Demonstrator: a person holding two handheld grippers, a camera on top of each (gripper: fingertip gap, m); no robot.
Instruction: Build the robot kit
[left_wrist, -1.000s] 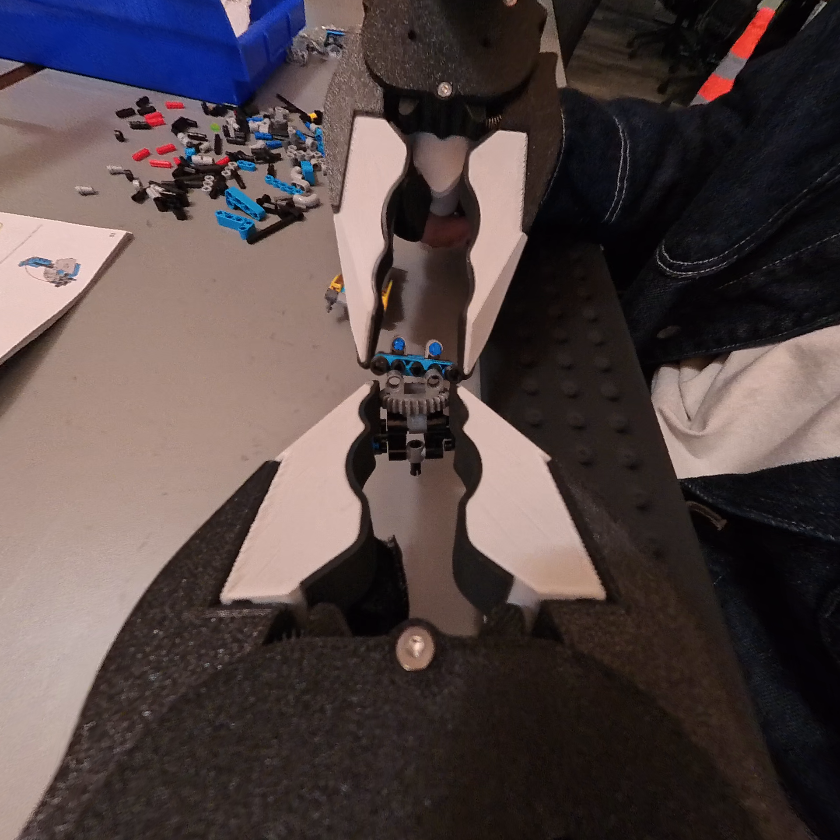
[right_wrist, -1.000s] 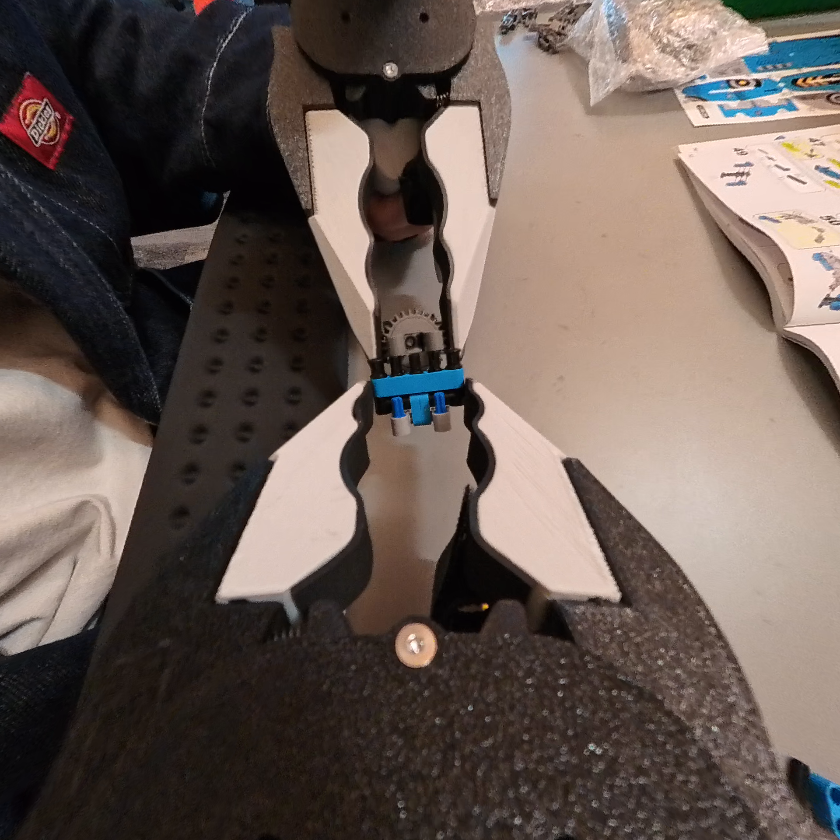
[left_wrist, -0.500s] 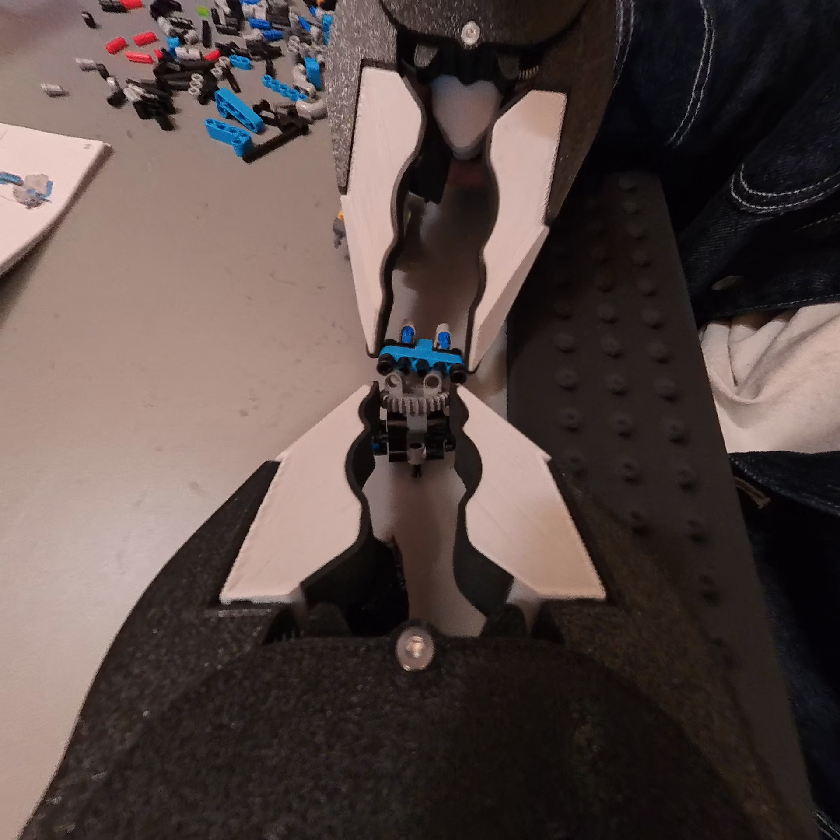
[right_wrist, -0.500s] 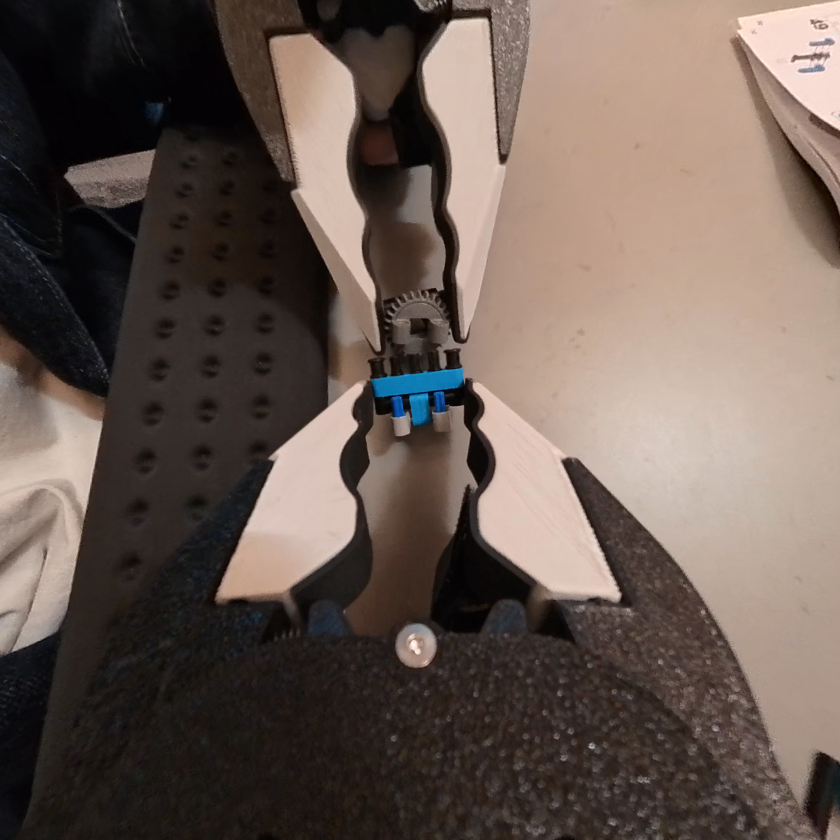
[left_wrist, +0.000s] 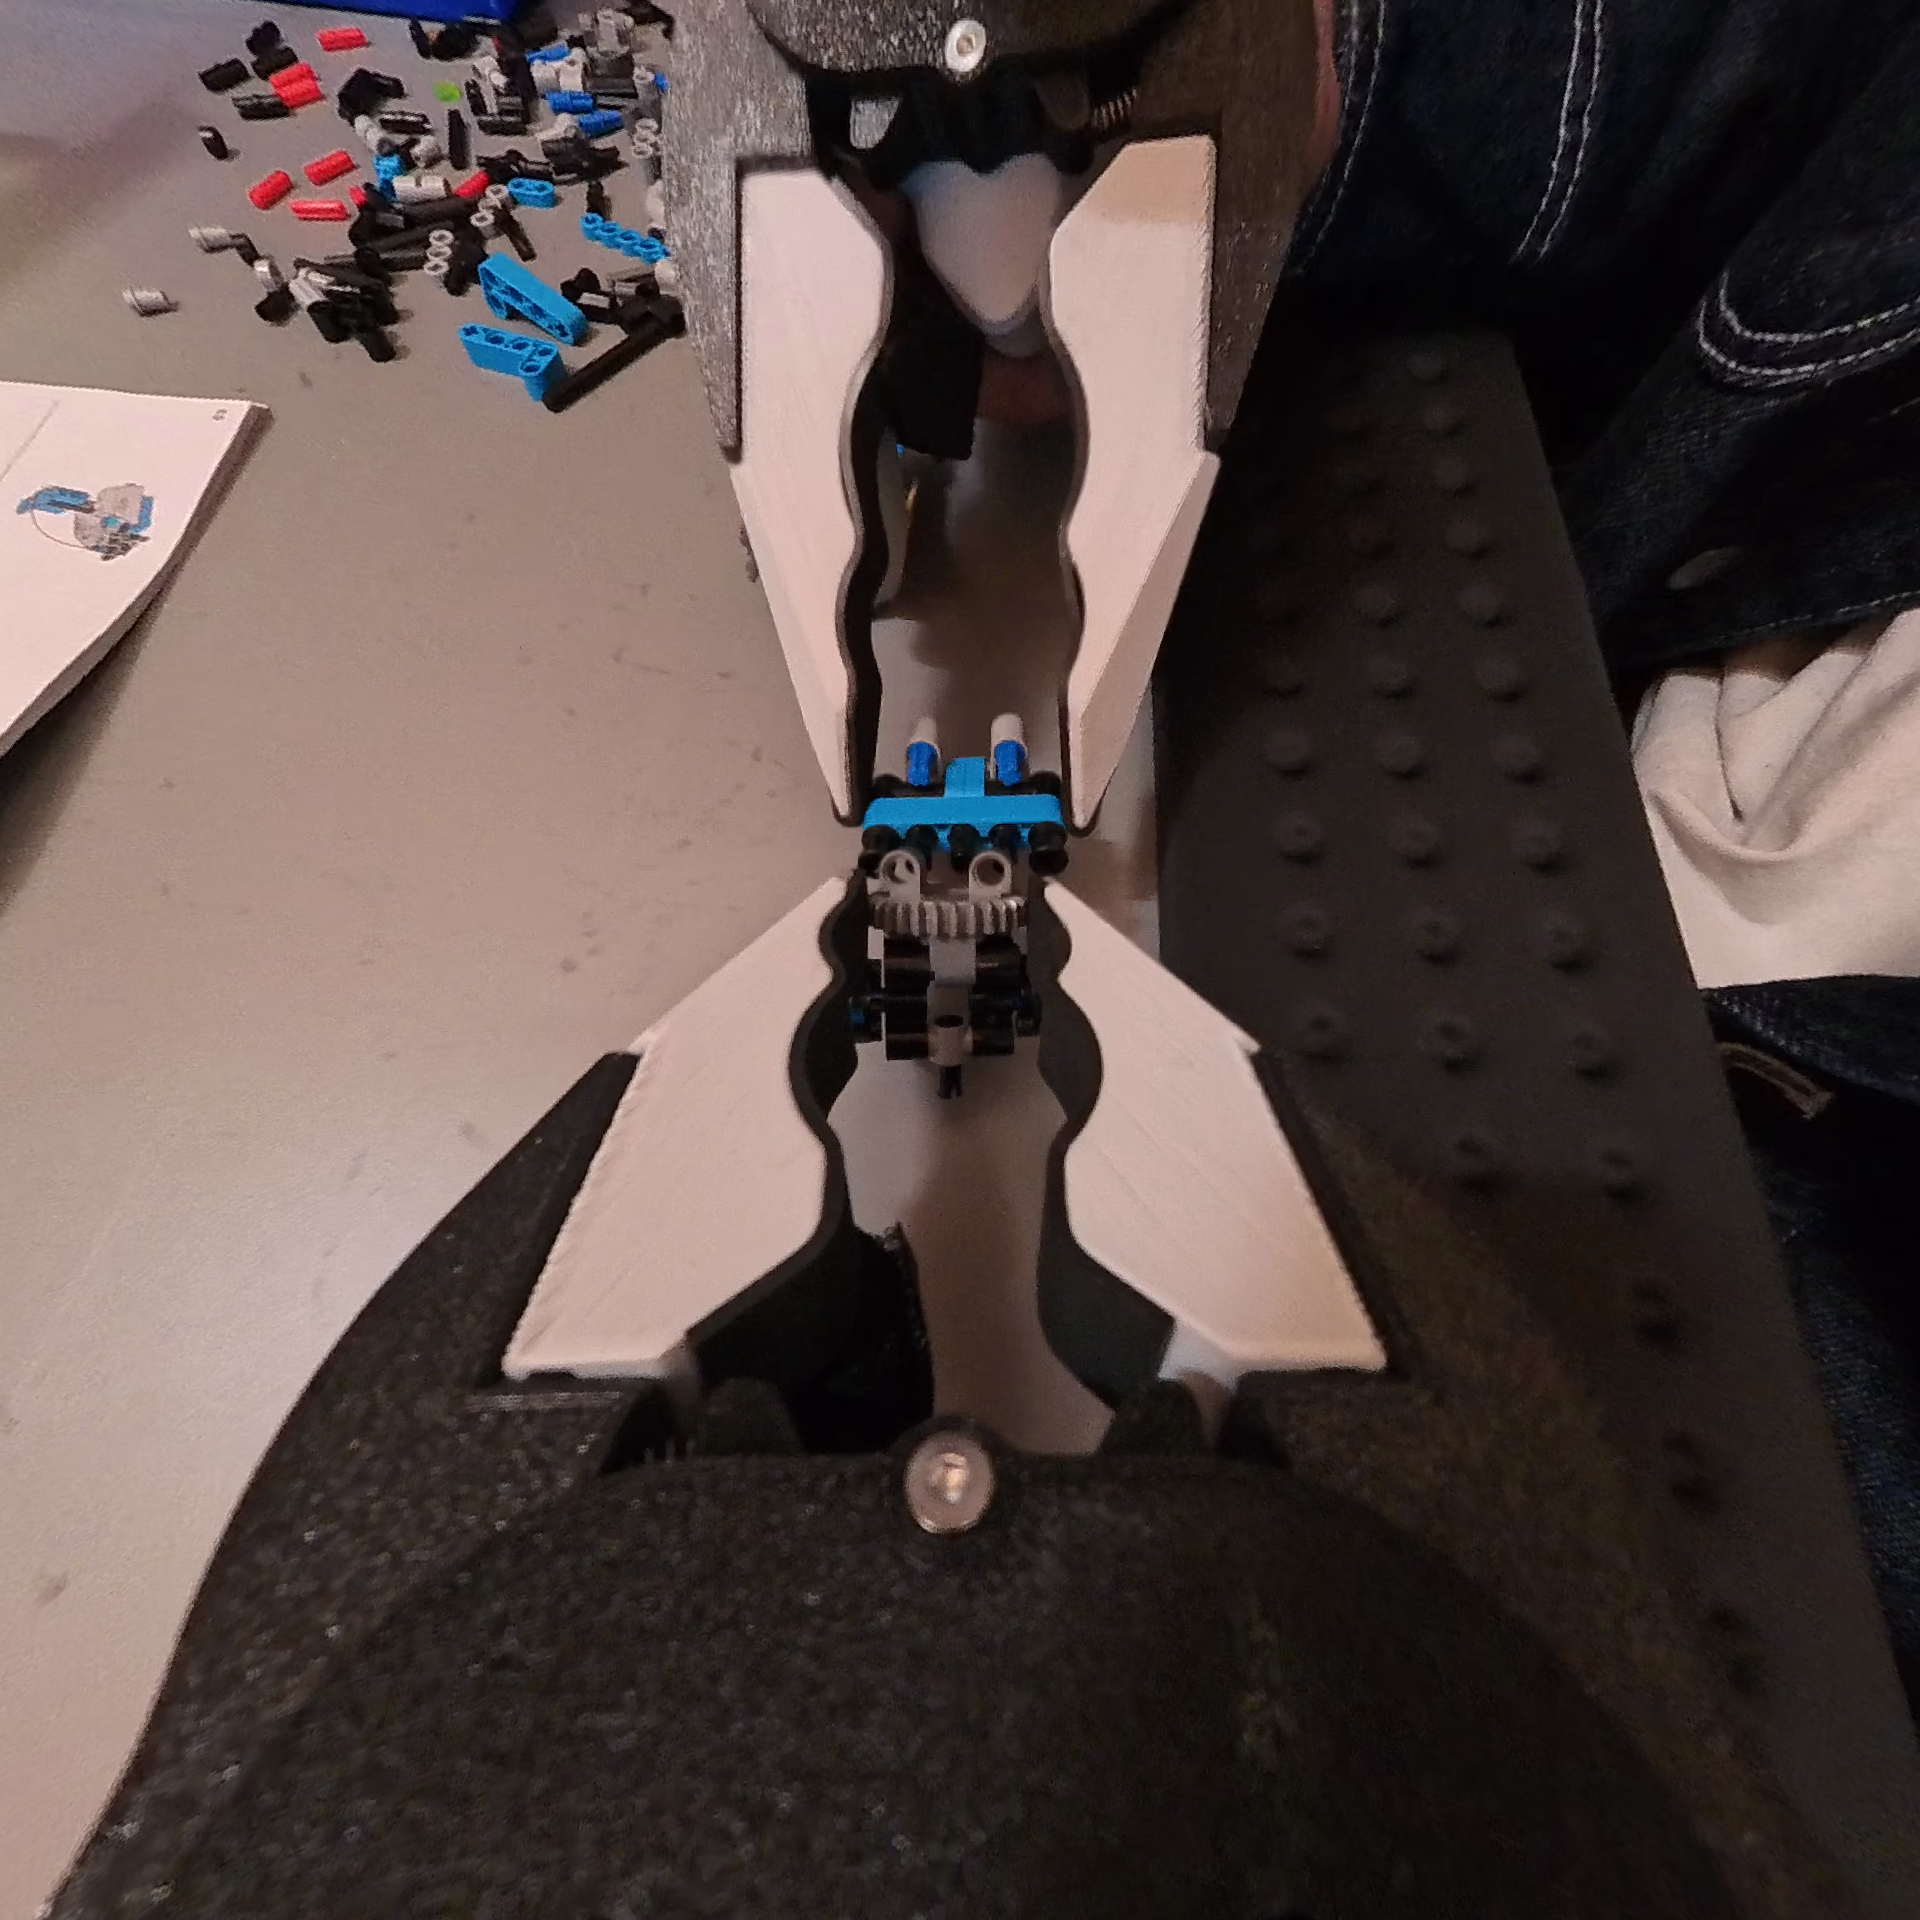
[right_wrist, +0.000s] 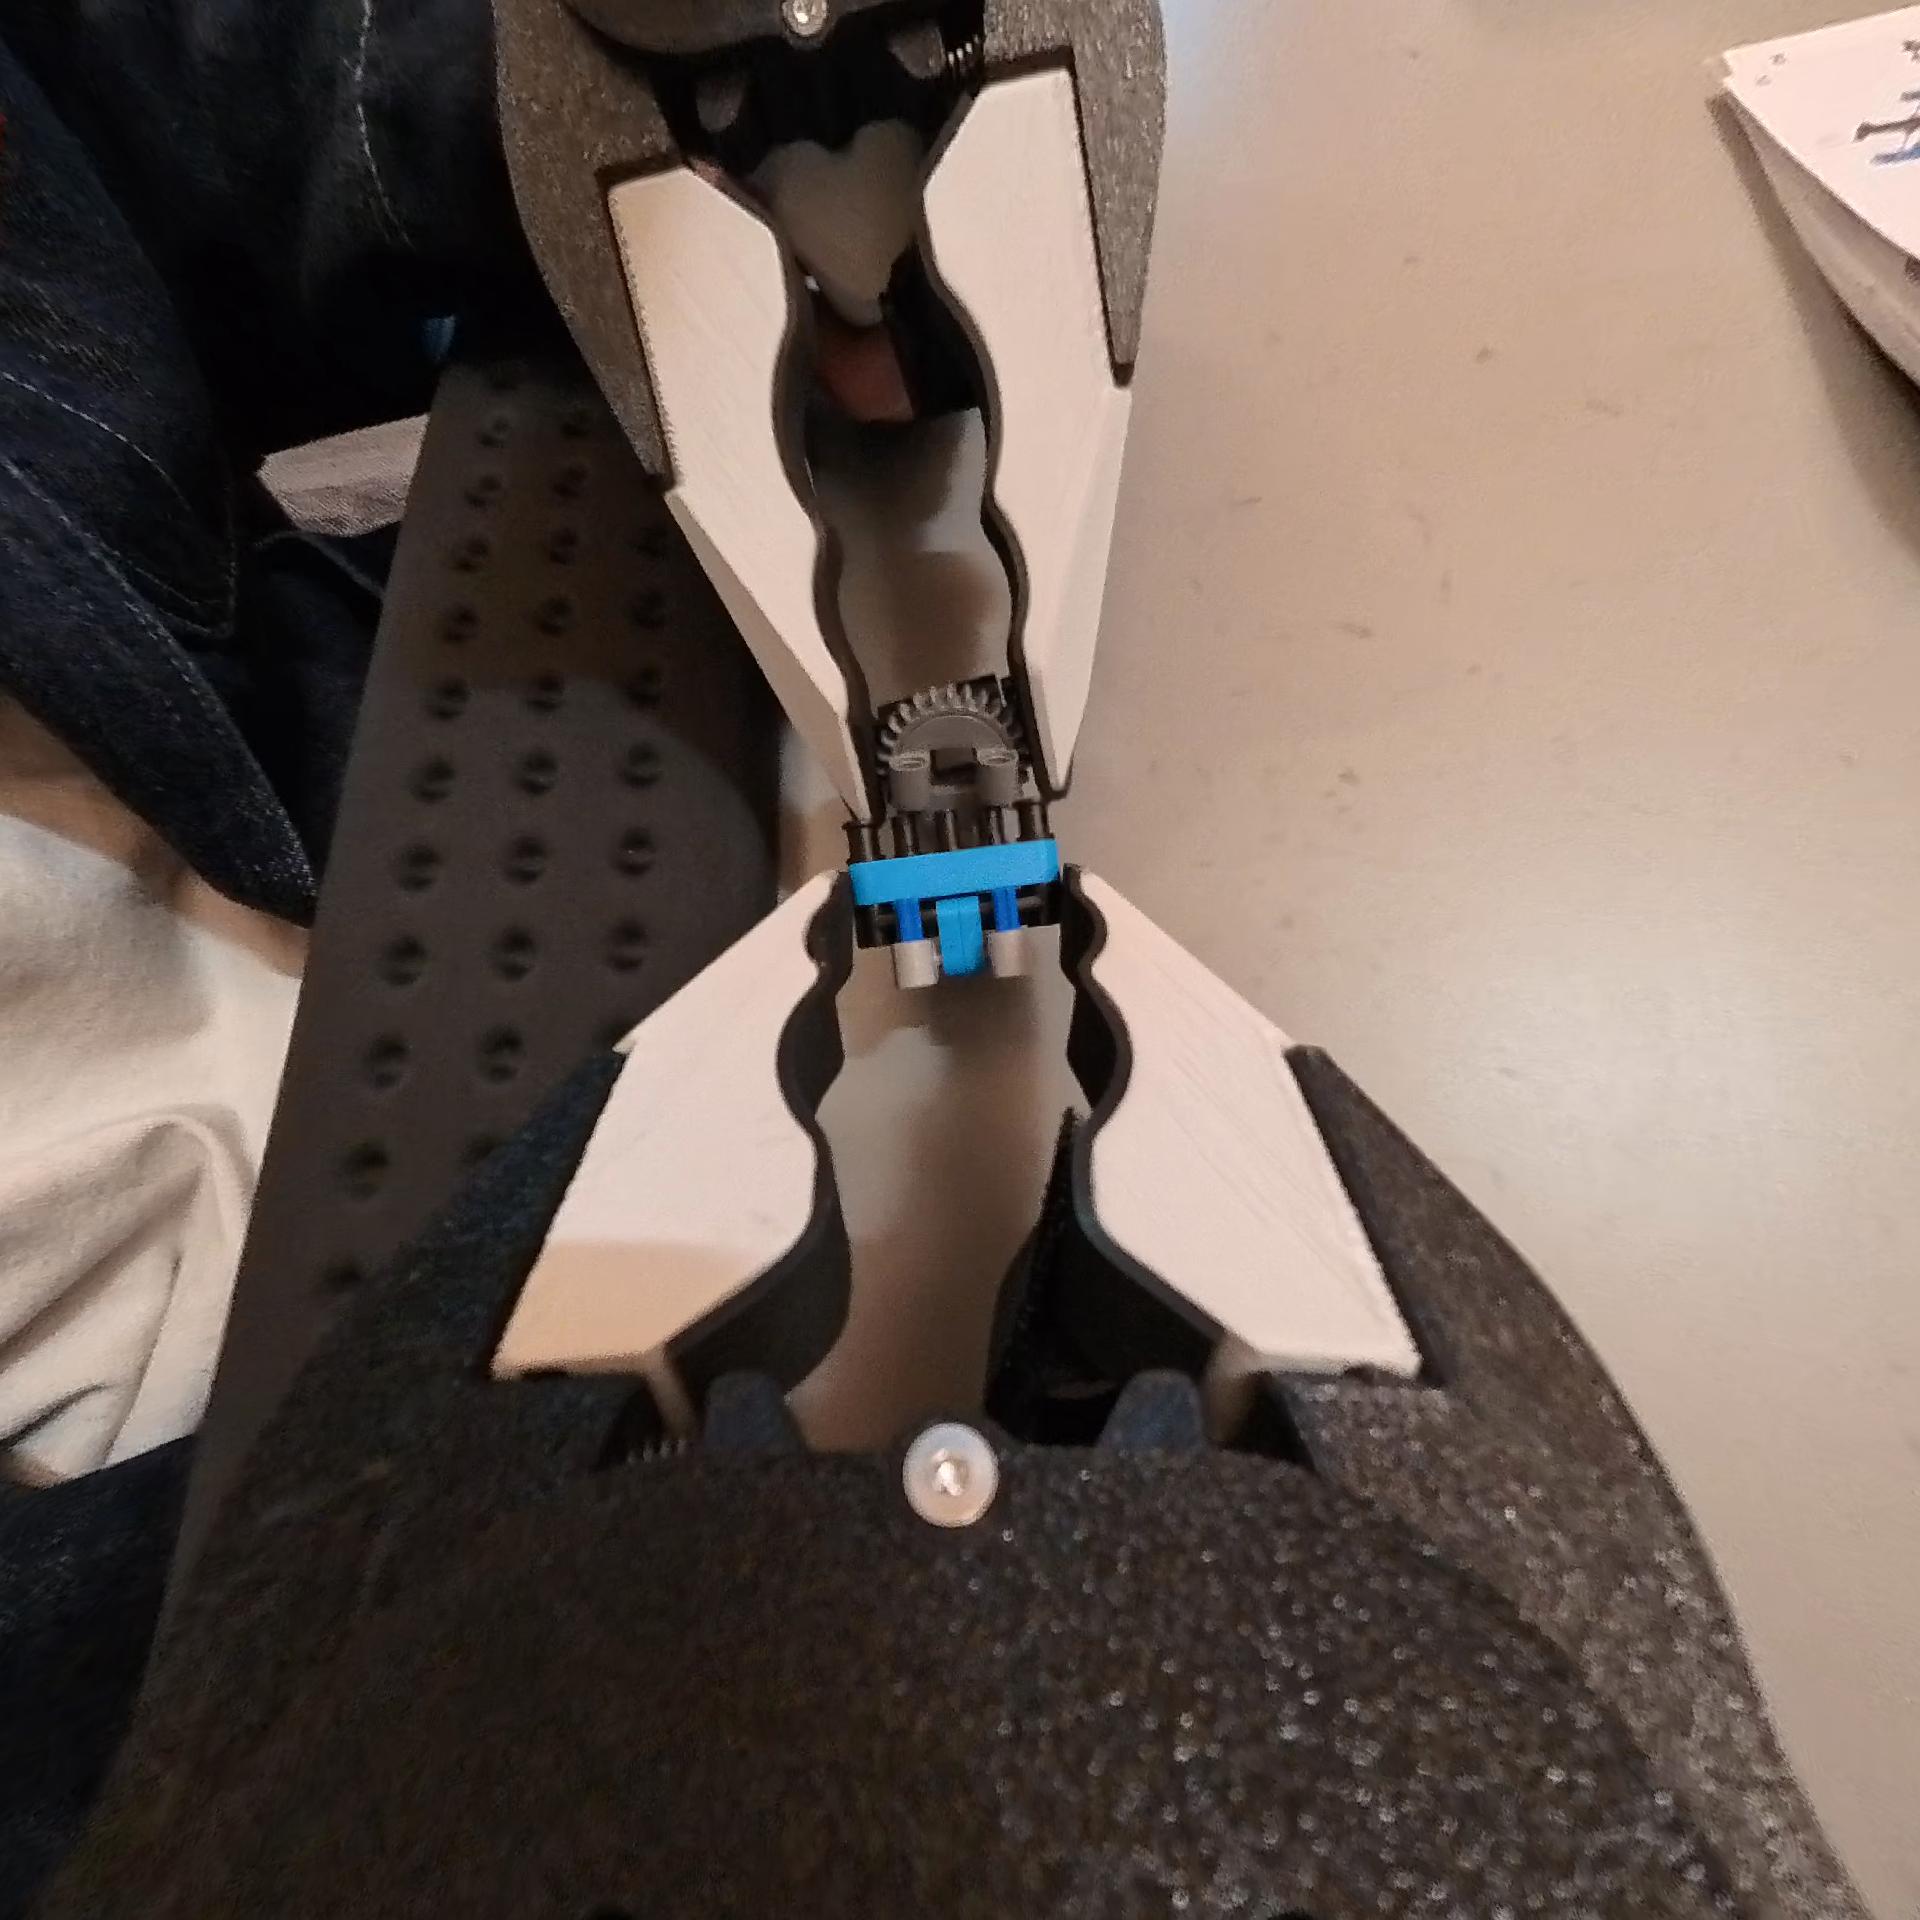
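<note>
2 hand-held grippers meet tip to tip over the worktop.
Left hand-held gripper clamps the gear block; right hand-held gripper grips the blue beam, lying crosswise.

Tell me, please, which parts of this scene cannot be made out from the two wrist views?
- Left wrist view: whether the gear block and blue beam piece are joined; the black pins are too small.
- Left wrist view: the loose parts pile is cut by the top edge and the right gripper.
- Right wrist view: the booklet is cut by the right edge.
</note>
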